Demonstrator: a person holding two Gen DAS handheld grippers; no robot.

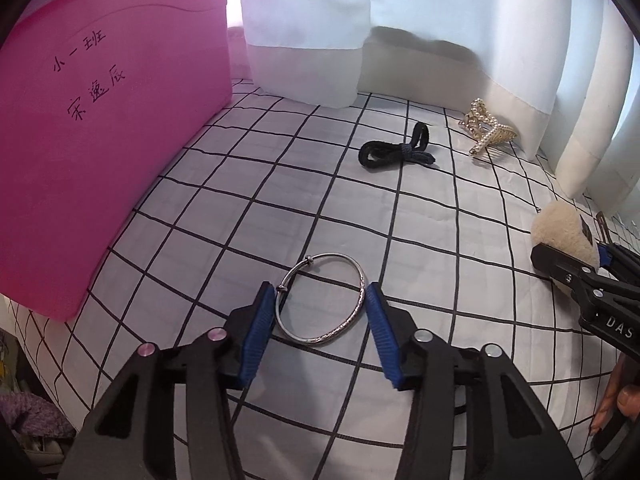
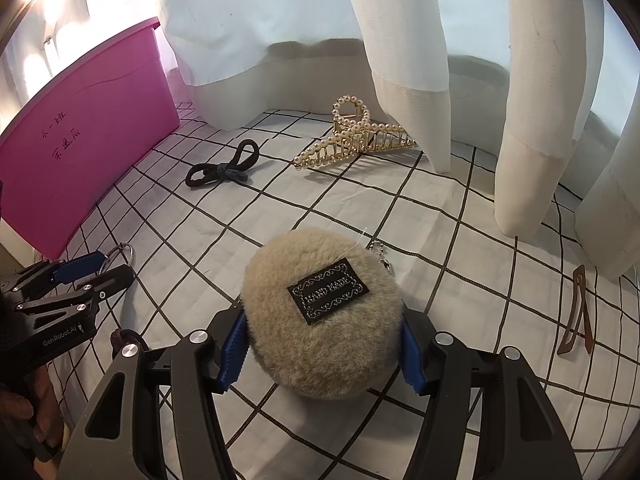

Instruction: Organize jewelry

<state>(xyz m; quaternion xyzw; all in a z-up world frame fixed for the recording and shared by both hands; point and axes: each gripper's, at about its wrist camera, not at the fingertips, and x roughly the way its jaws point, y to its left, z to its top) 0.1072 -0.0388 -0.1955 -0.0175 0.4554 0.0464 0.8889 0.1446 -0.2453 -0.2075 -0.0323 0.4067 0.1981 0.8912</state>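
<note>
A silver bangle [image 1: 332,334] lies on the white checked cloth [image 1: 224,208]. My left gripper [image 1: 320,292] straddles it, with both blue pads pressed against the ring's sides. In the right wrist view the left gripper [image 2: 106,270] shows at the left edge with the bangle [image 2: 127,249] poking out between its fingers. My right gripper [image 2: 322,320] is shut on a round fluffy beige puff [image 2: 320,356] that bears a black "HAND MADE" label and a small ball chain. In the left wrist view the puff [image 1: 560,228] and the right gripper [image 1: 576,264] sit at the right edge.
A pink plastic bin [image 1: 100,140] with handwritten characters stands at the left. A black hair tie [image 2: 224,170] and a pearl claw clip [image 2: 356,140] lie further back, and a brown snap clip [image 2: 576,316] lies at the right. White curtains [image 2: 412,60] hang onto the cloth behind.
</note>
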